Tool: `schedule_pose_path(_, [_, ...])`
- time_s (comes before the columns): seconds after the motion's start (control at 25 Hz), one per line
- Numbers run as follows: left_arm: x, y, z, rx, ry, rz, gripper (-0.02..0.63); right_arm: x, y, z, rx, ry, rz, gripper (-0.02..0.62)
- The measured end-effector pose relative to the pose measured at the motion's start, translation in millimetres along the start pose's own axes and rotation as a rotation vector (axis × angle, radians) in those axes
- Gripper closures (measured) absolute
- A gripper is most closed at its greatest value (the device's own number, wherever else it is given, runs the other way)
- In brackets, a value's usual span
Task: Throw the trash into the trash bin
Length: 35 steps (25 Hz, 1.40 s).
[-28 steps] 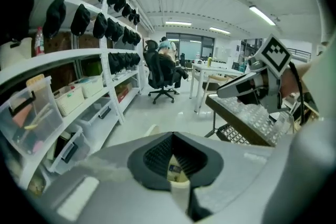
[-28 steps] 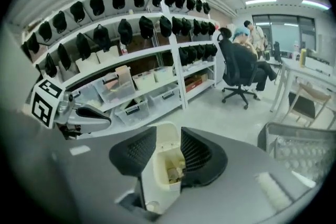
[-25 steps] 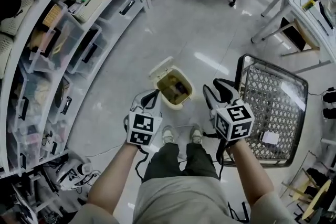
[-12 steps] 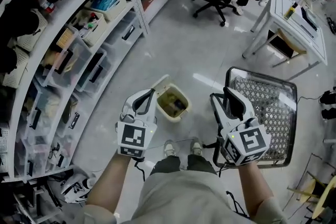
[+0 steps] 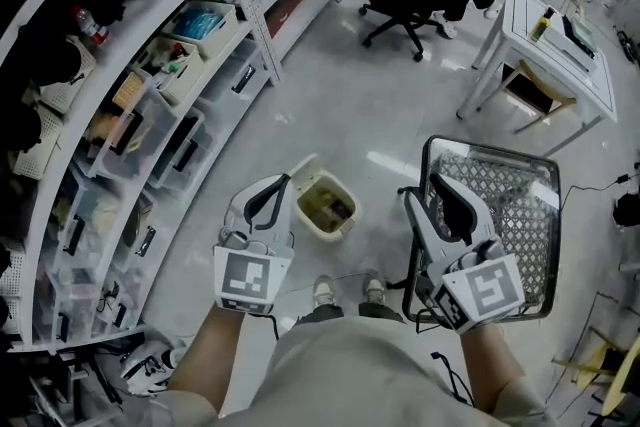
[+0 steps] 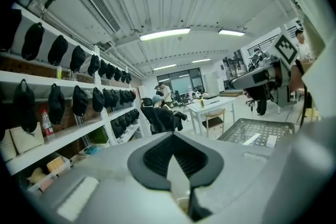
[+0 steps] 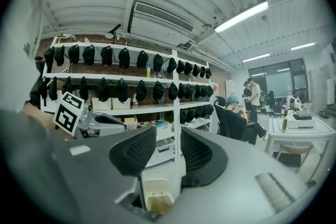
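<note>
**A:** Head view first: what's different from a second back?

**B:** Both tools are higher. The left tool [image 5: 280, 185] and right tool [image 5: 430, 187] were low, close over the bin [image 5: 322, 233]. Now they're lifted well clear of it, and the bin looks smaller, down on the floor beyond the person's shoes.

**A:** So the throw is finished?

**B:** I'd judge so. The lid [image 5: 300, 165] stands open and something dark lies inside. That's probably the trash [image 5: 338, 208], though it's too small to be sure. The hands pulling up and away fits a drop already made.

**A:** And how are the tools set?

**B:** In the left gripper view the left tool's [image 6: 173, 135] pad tips meet. It's closed, with nothing caught between them. In the right gripper view the right tool [image 7: 168, 136] has its jaws partly apart. Only a far shelf post shows through the gap. It holds nothing and touches nothing.
</note>
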<state>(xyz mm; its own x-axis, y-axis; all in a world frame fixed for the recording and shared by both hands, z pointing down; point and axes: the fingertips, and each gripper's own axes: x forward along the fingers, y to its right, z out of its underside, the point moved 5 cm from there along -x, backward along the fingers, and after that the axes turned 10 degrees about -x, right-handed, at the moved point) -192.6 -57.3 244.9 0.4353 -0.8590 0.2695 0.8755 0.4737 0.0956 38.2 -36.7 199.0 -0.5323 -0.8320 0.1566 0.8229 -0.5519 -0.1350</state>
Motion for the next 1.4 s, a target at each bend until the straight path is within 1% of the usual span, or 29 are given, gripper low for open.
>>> schedule_pose_path(0.08, [5,4,-1,0.005,-0.004,0.008,0.604,-1,6,8,0.035,-0.014,0.001,0.443])
schedule_pose_path(0.16, [9,8,-2,0.001,-0.007,0.018,0.604,-2,13,15,0.094,-0.029,0.005,0.443])
schedule_pose_path(0.24, [13,12,-4,-0.039,-0.01,0.023,0.604,-2,19,20,0.141,-0.04,0.016,0.443])
schedule_pose_path(0.28, [16,15,-5,-0.056,-0.012,0.026,0.604,-2,23,23,0.154,-0.043,0.026,0.443])
schedule_pose_path(0.36, [23,22,-6,-0.063,-0.008,0.039,0.604,-5,32,30,0.167,-0.054,0.058,0.443])
schedule_pose_path(0.44, [32,33,-10,-0.066,0.004,0.075,0.604,-11,44,40,0.187,-0.069,0.103,0.443])
schedule_pose_path(0.64, [66,78,-20,-0.01,0.015,0.207,0.604,-41,85,71,0.218,-0.136,0.26,0.433])
schedule_pose_path(0.8, [99,116,-18,-0.033,0.012,0.318,0.604,-73,120,104,0.256,-0.191,0.405,0.422])
schedule_pose_path(0.92, [123,149,-12,-0.016,-0.016,0.4,0.604,-101,144,135,0.317,-0.238,0.502,0.422])
schedule_pose_path(1.0, [138,170,-9,-0.005,-0.032,0.44,0.604,-117,159,156,0.337,-0.275,0.554,0.416])
schedule_pose_path(1.12, [159,201,-2,0.006,-0.057,0.514,0.604,-143,173,189,0.376,-0.344,0.64,0.391])
schedule_pose_path(1.16, [166,213,1,0.015,-0.067,0.54,0.604,-152,178,201,0.392,-0.365,0.668,0.382])
schedule_pose_path(1.28, [182,247,12,0.079,-0.09,0.608,0.604,-176,190,236,0.44,-0.409,0.738,0.366])
schedule_pose_path(1.4, [195,281,28,0.104,-0.129,0.677,0.604,-203,191,272,0.514,-0.446,0.839,0.355])
